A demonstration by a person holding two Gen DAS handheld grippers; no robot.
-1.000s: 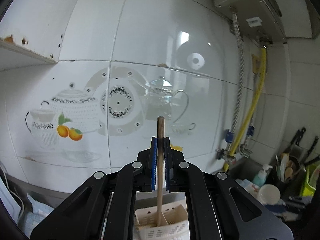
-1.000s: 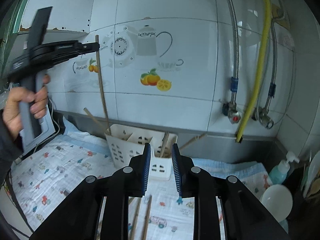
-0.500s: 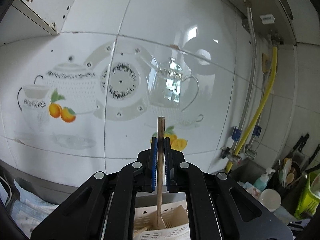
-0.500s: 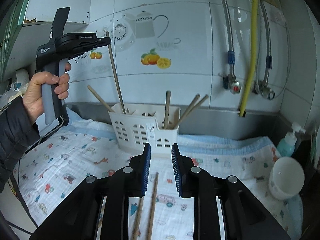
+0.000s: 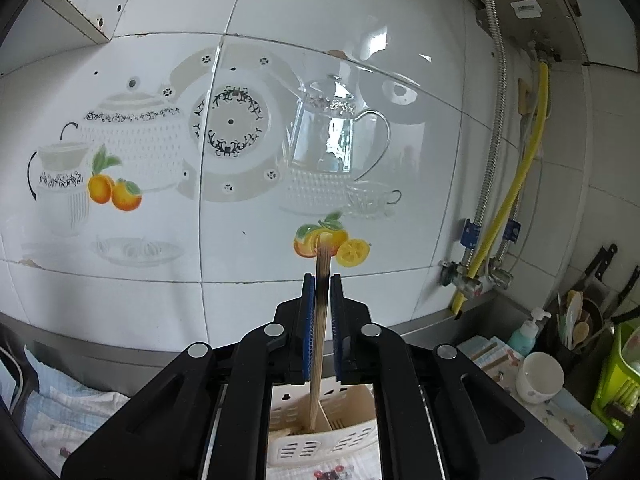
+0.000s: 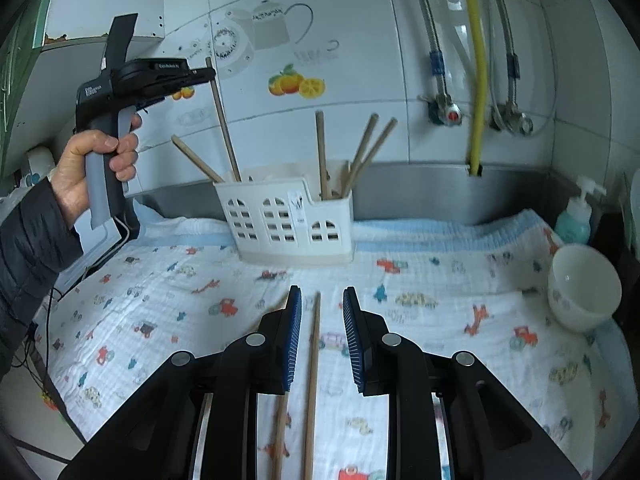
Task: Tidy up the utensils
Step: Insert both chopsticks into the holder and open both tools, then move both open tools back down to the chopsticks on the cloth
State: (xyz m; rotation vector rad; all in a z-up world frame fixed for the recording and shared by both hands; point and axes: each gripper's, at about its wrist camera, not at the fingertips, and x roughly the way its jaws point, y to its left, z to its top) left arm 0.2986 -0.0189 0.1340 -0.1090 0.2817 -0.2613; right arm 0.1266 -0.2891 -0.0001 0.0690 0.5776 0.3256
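Observation:
My left gripper [image 5: 322, 280] is shut on a wooden chopstick [image 5: 321, 340] held upright; its lower end stands inside the white slotted utensil holder [image 5: 320, 440]. In the right wrist view a hand holds that left gripper [image 6: 208, 74] above the holder's [image 6: 280, 224] left compartment, and the held chopstick [image 6: 224, 120] leans there beside another. Three more chopsticks [image 6: 320, 152] stand in the right compartment. My right gripper [image 6: 322, 300] is open, low over the printed cloth [image 6: 160, 300]. One loose chopstick [image 6: 314, 352] lies between its fingers, untouched. A second one [image 6: 280, 420] lies under the left finger.
A white bowl [image 6: 584, 288] sits on the cloth at the right, with a teal soap bottle [image 6: 574, 220] behind it. The tiled wall carries pipes and a yellow hose [image 6: 476, 80]. Cables hang off the counter's left edge. A green rack [image 5: 616, 380] and kitchen tools stand at the far right.
The left gripper sank with its chopstick, whose end went deeper into the holder. The right gripper dropped toward the cloth, so the loose chopsticks now lie between and under its fingers.

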